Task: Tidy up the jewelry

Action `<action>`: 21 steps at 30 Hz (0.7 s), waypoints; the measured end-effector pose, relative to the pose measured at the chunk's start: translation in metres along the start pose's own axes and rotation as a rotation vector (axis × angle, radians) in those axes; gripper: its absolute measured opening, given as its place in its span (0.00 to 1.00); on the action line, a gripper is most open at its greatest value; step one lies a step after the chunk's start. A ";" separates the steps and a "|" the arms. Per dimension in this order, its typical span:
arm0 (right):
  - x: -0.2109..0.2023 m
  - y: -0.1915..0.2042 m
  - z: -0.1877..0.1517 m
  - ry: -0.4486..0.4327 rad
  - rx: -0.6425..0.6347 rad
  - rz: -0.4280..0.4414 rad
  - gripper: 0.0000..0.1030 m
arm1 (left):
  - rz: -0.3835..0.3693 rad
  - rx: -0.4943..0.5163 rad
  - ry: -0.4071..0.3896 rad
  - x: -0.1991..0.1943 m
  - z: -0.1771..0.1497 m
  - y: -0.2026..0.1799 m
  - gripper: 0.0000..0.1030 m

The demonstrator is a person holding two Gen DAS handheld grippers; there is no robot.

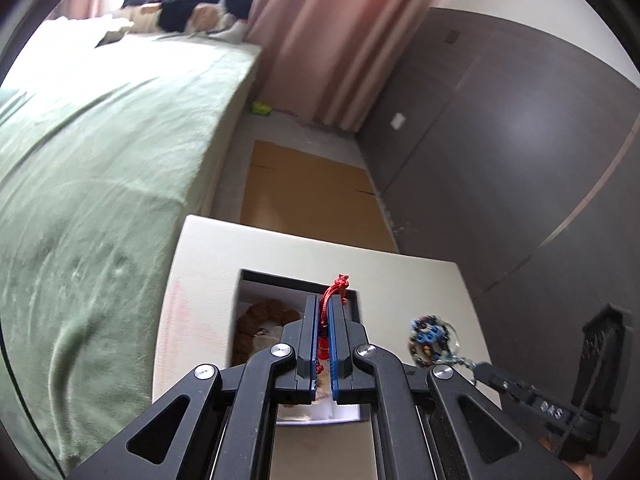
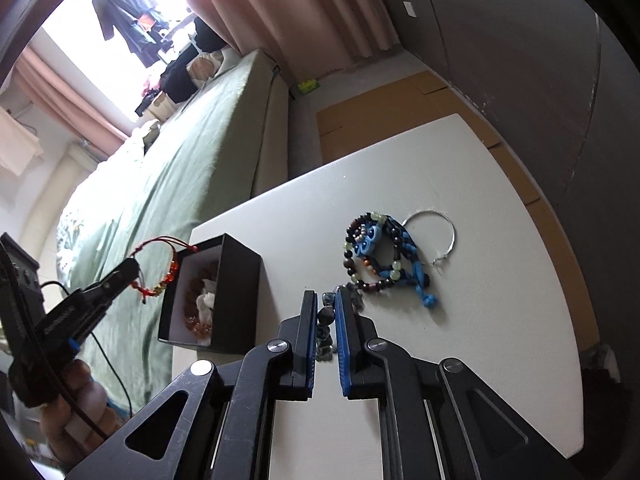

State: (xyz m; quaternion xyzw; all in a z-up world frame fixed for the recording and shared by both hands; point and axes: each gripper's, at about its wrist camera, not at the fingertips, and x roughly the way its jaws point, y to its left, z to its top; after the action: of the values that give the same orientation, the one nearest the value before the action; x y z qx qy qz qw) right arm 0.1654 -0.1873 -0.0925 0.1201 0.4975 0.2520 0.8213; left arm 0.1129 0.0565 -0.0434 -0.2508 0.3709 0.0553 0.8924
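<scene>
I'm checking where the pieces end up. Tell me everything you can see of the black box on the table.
The black box is small, square, lidless and looks like cardboard, with a white lining. It stands near the white table's edge on the bed side. Inside lie brownish-red beads and something white. The left gripper holds a red cord bracelet just above its opening; whether the cord touches the rim is unclear.

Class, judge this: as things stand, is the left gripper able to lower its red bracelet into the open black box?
Probably yes. The left gripper holds the red bracelet beside the black box, whose top is open. Beads already lie inside, but nothing covers the opening.
</scene>
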 end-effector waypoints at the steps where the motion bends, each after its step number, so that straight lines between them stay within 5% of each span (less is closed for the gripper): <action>1: 0.001 0.001 0.000 0.001 0.000 0.001 0.10 | 0.011 -0.022 0.014 0.003 0.001 0.004 0.06; 4: 0.008 0.007 0.001 0.011 0.000 0.004 0.10 | 0.023 -0.091 0.062 0.012 0.004 0.017 0.12; 8: 0.010 0.012 0.001 0.016 -0.009 0.016 0.10 | 0.022 -0.094 0.040 0.006 0.005 0.020 0.50; 21: 0.007 0.048 0.007 -0.055 -0.030 0.194 0.10 | 0.001 -0.105 -0.011 -0.019 0.011 0.032 0.52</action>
State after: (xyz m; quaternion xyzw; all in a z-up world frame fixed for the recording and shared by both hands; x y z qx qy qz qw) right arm 0.1599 -0.1423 -0.0734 0.1624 0.4570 0.3342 0.8082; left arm 0.0974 0.0910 -0.0367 -0.2968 0.3626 0.0768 0.8801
